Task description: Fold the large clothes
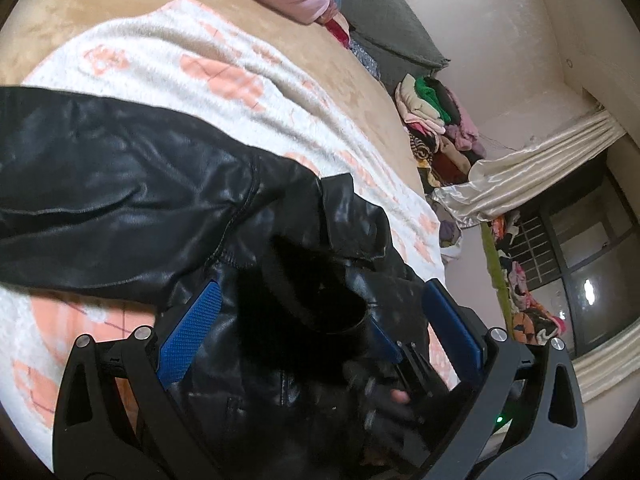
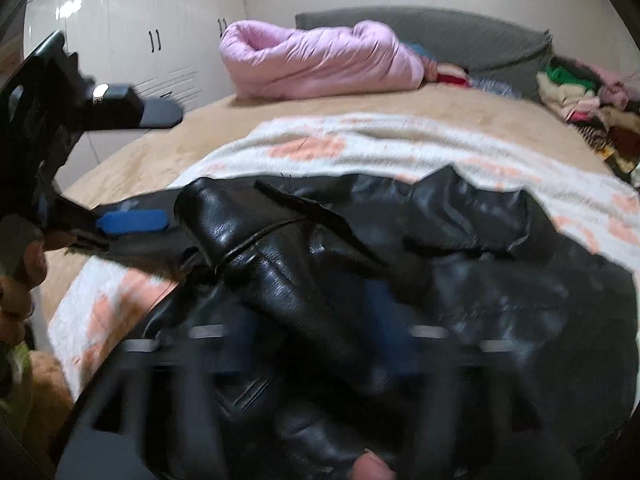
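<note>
Two tools, both with their jaws wide apart, sit low over the black leather jacket (image 2: 480,280), which lies crumpled on a white-and-peach blanket (image 1: 160,60) spread on the bed (image 1: 80,12). Your left tool (image 1: 322,286) is open, with the jacket's body under and between its blue pads (image 1: 192,332) but not pinched. Your right tool (image 2: 316,320) is badly blurred. Its pads look spread too, with a humped sleeve (image 2: 280,264) rising between them, and nothing appears clamped.

Expect this jacket to handle as heavy and thick. The leather looks glossy, so a shallow pinch on a flat panel would likely slide off. It holds bulky creases rather than lying flat, and a lifted part will probably drag the rest along.

Take hold at edges and seams, where the material is doubled: the shoulder seam (image 1: 250,184), the collar or the hem. Bite deep so both pads press on leather. Grip the other sleeve (image 1: 120,192), stretched across the blanket, near its shoulder. Keep the two holds well apart so the weight is shared.
</note>
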Demonstrator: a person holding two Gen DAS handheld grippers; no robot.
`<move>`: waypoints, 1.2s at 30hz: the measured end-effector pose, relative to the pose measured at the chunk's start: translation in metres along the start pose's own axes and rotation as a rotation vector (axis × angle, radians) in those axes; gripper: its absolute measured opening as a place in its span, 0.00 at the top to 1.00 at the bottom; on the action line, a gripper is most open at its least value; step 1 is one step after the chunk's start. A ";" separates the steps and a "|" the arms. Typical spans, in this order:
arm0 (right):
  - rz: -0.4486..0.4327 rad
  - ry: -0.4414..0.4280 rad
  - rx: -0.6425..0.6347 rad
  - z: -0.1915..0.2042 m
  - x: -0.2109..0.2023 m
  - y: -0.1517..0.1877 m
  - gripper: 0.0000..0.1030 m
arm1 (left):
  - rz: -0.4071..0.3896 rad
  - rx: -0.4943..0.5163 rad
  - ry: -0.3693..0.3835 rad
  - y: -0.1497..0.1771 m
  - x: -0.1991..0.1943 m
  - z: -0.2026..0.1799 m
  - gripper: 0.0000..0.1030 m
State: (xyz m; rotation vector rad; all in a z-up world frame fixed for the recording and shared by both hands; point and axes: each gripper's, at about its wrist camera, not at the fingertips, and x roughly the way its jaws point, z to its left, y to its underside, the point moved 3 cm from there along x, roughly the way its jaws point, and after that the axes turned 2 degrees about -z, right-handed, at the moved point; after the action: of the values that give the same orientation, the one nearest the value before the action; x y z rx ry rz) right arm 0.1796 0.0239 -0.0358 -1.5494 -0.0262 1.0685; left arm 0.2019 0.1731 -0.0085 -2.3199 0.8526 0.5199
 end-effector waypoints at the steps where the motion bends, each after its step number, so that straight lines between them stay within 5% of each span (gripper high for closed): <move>1: 0.002 -0.019 0.003 0.000 -0.002 0.003 0.16 | 0.008 0.001 -0.006 0.002 0.001 0.001 0.09; 3: 0.006 -0.038 0.004 0.003 -0.011 0.008 0.06 | 0.025 0.016 -0.023 0.005 0.006 0.002 0.09; 10: -0.032 -0.054 0.043 -0.010 -0.054 0.019 0.07 | 0.106 -0.001 -0.076 0.022 0.032 0.017 0.09; 14: -0.064 -0.024 0.111 -0.034 -0.076 0.023 0.22 | 0.116 -0.003 -0.075 0.026 0.048 0.016 0.16; 20: -0.076 0.087 0.218 -0.082 -0.100 0.034 0.26 | 0.135 0.097 -0.158 0.024 0.076 0.002 0.65; 21: -0.079 0.100 0.238 -0.091 -0.105 0.037 0.28 | 0.139 0.125 -0.172 0.026 0.080 -0.002 0.88; 22: -0.081 0.119 0.255 -0.101 -0.110 0.040 0.30 | 0.146 0.132 -0.150 0.028 0.080 -0.007 0.97; 28: -0.116 0.278 0.317 -0.168 -0.148 0.037 0.51 | 0.031 0.223 0.048 0.029 0.027 -0.059 0.97; 31: -0.119 0.342 0.351 -0.198 -0.145 0.026 0.55 | -0.038 0.302 0.034 0.022 0.014 -0.071 0.97; 36: -0.065 0.361 0.384 -0.229 -0.112 0.016 0.60 | -0.025 0.333 -0.047 0.012 0.037 -0.050 0.97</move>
State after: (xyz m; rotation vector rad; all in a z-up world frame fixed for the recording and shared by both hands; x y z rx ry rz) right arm 0.2493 -0.2195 -0.0077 -1.3566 0.3549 0.6819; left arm 0.2274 0.1167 0.0036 -2.0045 0.8182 0.3869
